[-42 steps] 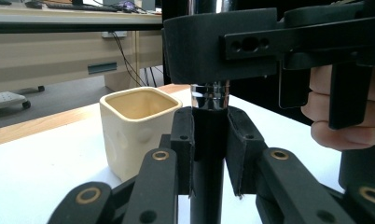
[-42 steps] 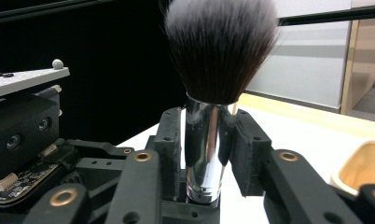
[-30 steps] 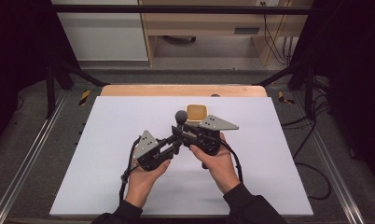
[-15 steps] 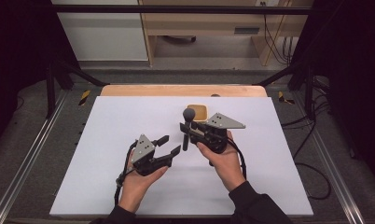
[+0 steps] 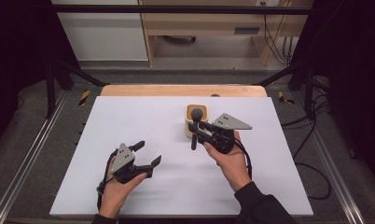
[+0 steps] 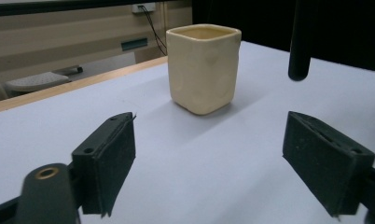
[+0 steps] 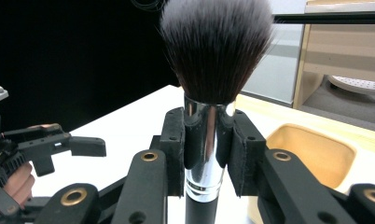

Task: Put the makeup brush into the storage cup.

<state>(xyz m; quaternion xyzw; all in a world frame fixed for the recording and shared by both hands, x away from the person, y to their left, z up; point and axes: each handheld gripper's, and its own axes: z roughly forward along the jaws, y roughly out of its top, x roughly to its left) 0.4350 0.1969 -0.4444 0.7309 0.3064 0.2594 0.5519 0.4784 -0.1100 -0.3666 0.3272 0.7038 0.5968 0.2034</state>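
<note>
A makeup brush (image 5: 197,114) with a dark bristle head, chrome ferrule and black handle stands upright in my right gripper (image 5: 198,129), which is shut on the ferrule (image 7: 207,135). The brush hangs just in front of a cream square cup (image 5: 188,122), whose open mouth (image 7: 311,149) lies right of the jaws. My left gripper (image 5: 147,153) is open and holds nothing, low over the table's near left. From the left gripper (image 6: 213,163), the cup (image 6: 203,70) stands ahead and the brush's black handle tip (image 6: 300,42) hangs at the upper right.
A white sheet (image 5: 129,116) covers the table, with a wooden strip (image 5: 176,90) along the far edge. Metal rails run down both sides, and cables lie on the floor at the right. My left gripper and hand (image 7: 41,144) sit off to the left.
The two grippers were together at mid-table. My left gripper has opened and drawn back to the near left. My right gripper has carried the brush toward the cup.
</note>
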